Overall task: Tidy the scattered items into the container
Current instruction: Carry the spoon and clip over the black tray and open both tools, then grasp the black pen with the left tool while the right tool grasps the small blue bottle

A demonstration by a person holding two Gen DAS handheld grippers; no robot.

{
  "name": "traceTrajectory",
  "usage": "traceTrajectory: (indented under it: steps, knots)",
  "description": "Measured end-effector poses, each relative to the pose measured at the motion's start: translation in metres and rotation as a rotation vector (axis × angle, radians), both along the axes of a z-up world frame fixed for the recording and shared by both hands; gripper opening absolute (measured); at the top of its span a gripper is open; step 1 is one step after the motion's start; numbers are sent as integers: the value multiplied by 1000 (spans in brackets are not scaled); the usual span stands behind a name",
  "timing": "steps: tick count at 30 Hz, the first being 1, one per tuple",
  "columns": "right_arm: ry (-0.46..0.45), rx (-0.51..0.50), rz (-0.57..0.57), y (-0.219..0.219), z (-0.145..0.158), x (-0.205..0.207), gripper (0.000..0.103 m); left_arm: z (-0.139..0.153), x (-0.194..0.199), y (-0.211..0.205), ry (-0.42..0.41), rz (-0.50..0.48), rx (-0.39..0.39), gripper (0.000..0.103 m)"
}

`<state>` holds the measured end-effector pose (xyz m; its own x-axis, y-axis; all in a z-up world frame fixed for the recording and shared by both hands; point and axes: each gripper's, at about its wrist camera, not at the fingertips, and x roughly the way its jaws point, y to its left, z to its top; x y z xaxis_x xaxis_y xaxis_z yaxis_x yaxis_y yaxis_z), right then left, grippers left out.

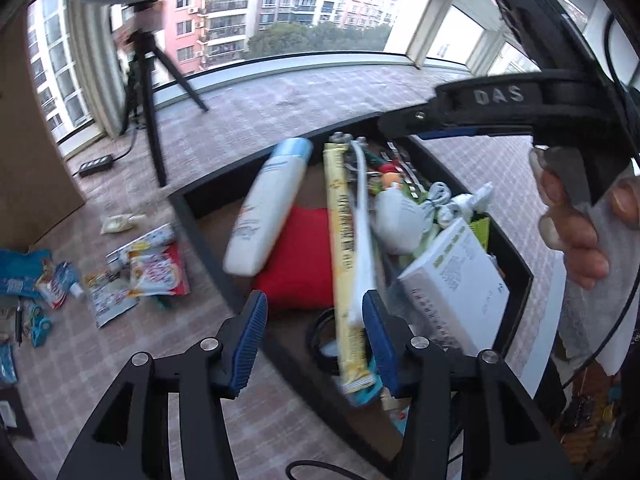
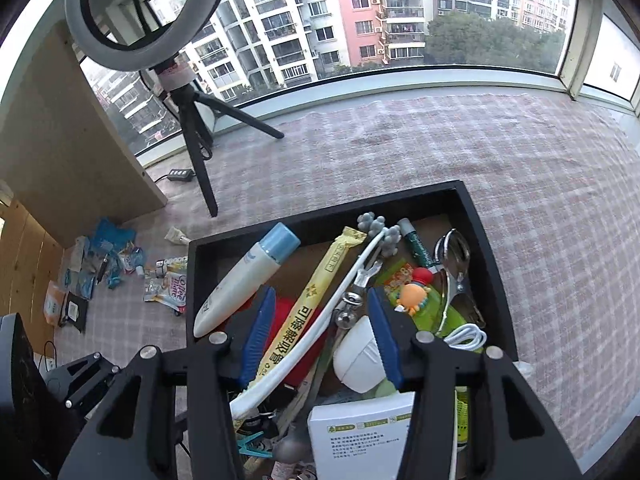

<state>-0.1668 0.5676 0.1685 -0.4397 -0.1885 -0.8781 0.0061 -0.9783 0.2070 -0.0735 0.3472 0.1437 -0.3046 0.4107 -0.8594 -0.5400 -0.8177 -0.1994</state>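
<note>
The black container (image 2: 472, 216) sits on a pink-checked cloth (image 2: 500, 148) and is already crowded. A white bottle with a pale blue cap (image 2: 248, 276) lies slanted along its 9 o'clock wall, cap toward 12 o'clock. Just beside it a long yellow sachet (image 2: 316, 300) runs diagonally over a red pad (image 1: 296, 256), and a white curved stick (image 2: 320, 328) lies across the sachet. Toward 3 o'clock are an orange figure toy (image 2: 414, 298), a green tube (image 2: 416, 246), metal tongs (image 2: 454, 256) and a coiled white cable (image 2: 466, 336). A white box with printed text (image 2: 360, 436) rests at the 6 o'clock end, next to a white rounded object (image 2: 356, 360).

The right claw (image 2: 320, 336) hangs above the container with its blue pads well apart; the sachet and stick show in the gap between them but lower down, untouched, so it holds nothing. The left claw (image 1: 316, 340) is likewise parted and empty, over the container's near rim, with the sachet and stick showing past its right pad. A hand (image 1: 576, 232) grips the right tool's handle at 3 o'clock in the left wrist view.

Outside the container, at 9 o'clock, snack packets (image 1: 156, 272) and blue wrappers (image 2: 108, 240) still lie scattered on the cloth. Beyond them a ring light on a tripod (image 2: 192, 136) stands before a window.
</note>
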Motion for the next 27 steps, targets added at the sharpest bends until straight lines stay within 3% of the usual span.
traceTrajectory:
  steps: [20,27]
  knots:
    - [3,36,316,-152,-23,-23,47,-41,-34,-205,-40,442,-88,46]
    - [9,81,403,-210,-32,-36,47,-47,-50,-254,-31,539,-128,46]
